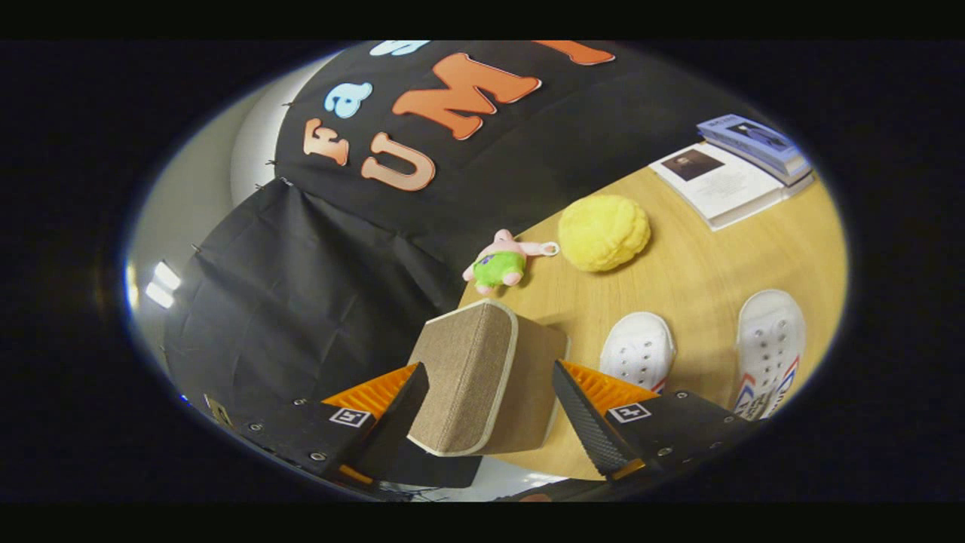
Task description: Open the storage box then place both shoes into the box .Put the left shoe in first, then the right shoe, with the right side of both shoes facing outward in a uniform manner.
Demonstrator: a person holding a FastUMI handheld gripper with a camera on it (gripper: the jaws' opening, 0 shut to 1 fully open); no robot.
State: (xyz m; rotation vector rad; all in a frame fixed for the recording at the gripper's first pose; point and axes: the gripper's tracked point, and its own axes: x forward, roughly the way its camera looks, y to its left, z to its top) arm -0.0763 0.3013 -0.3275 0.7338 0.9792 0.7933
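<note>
A brown fabric storage box [482, 377] with a pale trim stands near the edge of the wooden table [701, 264], its lid shut. My gripper [490, 368] is open and wide, one finger on each side of the box; I cannot tell whether either finger touches it. Two white canvas shoes lie on the table beyond the right finger. The nearer shoe [639, 351] is just past that finger. The farther shoe [769, 347], with red and blue stripes on its side, lies further out. Both toes point away from me.
Just beyond the box lies a small pink and green plush toy [499, 264]. A yellow round plush [603, 232] sits beside it. At the table's far end are an open magazine [724, 185] and a stack of books [758, 143]. Black cloth hangs past the table's edge.
</note>
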